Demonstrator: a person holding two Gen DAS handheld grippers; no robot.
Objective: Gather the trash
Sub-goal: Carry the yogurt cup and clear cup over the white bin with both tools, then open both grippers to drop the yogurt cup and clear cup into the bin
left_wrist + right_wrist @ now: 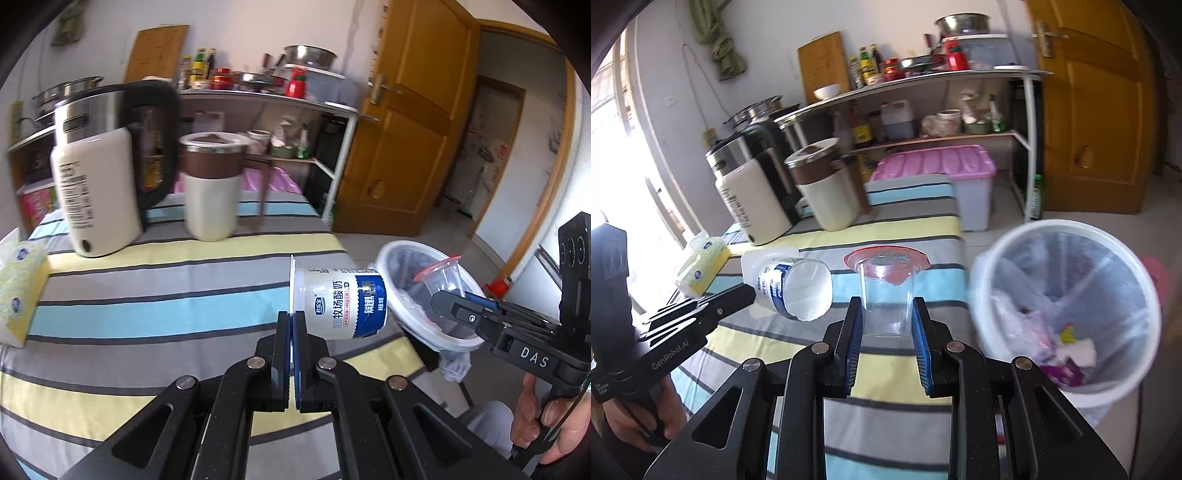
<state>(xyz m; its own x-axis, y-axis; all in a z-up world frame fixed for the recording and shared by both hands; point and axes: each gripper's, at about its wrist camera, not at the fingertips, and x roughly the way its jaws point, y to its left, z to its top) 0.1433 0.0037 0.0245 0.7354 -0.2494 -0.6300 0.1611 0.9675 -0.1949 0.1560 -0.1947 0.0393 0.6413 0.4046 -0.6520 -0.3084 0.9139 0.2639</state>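
My left gripper (293,325) is shut on the rim of a white and blue yogurt cup (340,304), held on its side above the striped table; the cup also shows in the right wrist view (794,286). My right gripper (886,314) is shut on a clear plastic cup (886,295) with a red rim lid, also seen in the left wrist view (441,275). A white trash bin (1067,306) with a clear liner and some trash inside stands just right of the table; it also shows in the left wrist view (406,295), behind both cups.
On the striped tablecloth (147,306) stand a steel kettle (110,147), a cream bottle (96,195), a cream and brown tumbler (212,184) and a tissue pack (18,291). A kitchen shelf (942,110), a pink-lidded box (938,166) and a wooden door (413,129) lie behind.
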